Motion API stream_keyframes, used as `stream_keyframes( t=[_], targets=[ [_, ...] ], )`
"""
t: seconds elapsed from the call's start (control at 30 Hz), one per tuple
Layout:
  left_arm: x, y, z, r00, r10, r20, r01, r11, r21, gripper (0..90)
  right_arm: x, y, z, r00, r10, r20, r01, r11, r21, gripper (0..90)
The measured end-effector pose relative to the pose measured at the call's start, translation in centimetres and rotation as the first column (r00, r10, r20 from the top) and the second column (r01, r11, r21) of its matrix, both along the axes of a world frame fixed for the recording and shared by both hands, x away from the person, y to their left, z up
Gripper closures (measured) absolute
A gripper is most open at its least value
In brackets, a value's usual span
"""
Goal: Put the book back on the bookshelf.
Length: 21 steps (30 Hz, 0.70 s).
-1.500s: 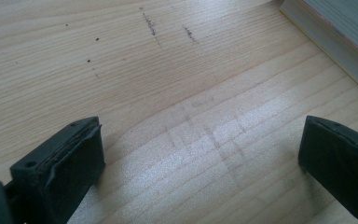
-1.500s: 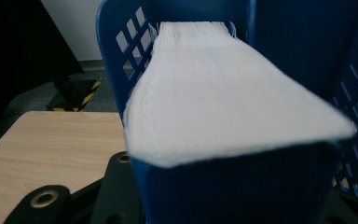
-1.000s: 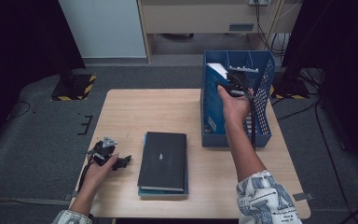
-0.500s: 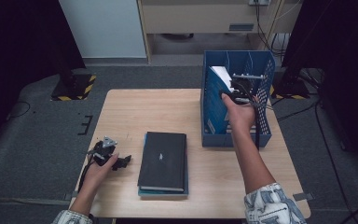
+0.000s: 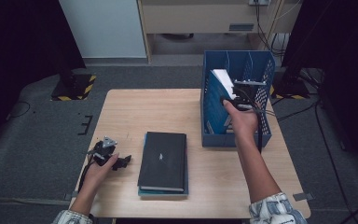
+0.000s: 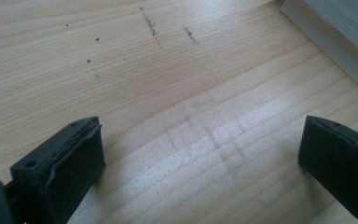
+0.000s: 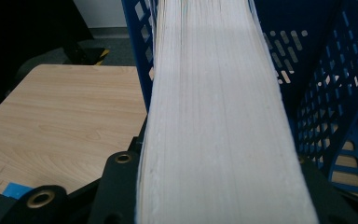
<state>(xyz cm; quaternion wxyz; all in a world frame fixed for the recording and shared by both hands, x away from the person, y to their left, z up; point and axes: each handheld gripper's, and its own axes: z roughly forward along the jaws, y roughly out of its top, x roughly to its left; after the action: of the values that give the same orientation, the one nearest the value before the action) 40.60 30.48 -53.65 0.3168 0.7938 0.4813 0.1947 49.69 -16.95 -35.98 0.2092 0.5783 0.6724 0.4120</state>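
Note:
My right gripper (image 5: pixel 238 96) is shut on a thick book (image 5: pixel 223 78), held spine away so its white page edges (image 7: pixel 219 116) face the camera. The book stands tilted inside the blue slotted file rack (image 5: pixel 266 70) at the table's right, leaning against a divider. The rack's perforated walls (image 7: pixel 345 93) flank the book closely. My left gripper (image 5: pixel 120 161) rests on the table near the front left, open, with bare wood between its jaws (image 6: pixel 200 154). Just to its right lies a black book on top of a teal one (image 5: pixel 163 158).
The light wooden table (image 5: pixel 144 112) is bare between the flat books and the rack. The page edge of the flat stack (image 6: pixel 335 42) lies close to the left gripper. Cables trail over the rack's right side. Dark floor surrounds the table.
My right hand has shifted a little to the right and slightly down with the book, deeper into the rack. The left hand has stayed put.

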Motion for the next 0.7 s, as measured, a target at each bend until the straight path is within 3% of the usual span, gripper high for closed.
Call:
stream_keyframes(
  t=[0.2, 0.7],
  targets=[
    [-0.02, -0.01, 0.0, 1.0, 0.001, 0.001, -0.001, 1.0, 0.0, 0.0, -0.39, 0.24, -0.02, 0.9999, 0.008, 0.008, -0.008, 1.0, -0.009, 58.0],
    [-0.02, -0.01, 0.0, 1.0, 0.001, 0.001, -0.001, 1.0, 0.0, 0.0, -0.24, 0.17, 0.74, 0.9996, 0.025, 0.011, -0.025, 0.999, 0.02, 51.2]
  ],
)
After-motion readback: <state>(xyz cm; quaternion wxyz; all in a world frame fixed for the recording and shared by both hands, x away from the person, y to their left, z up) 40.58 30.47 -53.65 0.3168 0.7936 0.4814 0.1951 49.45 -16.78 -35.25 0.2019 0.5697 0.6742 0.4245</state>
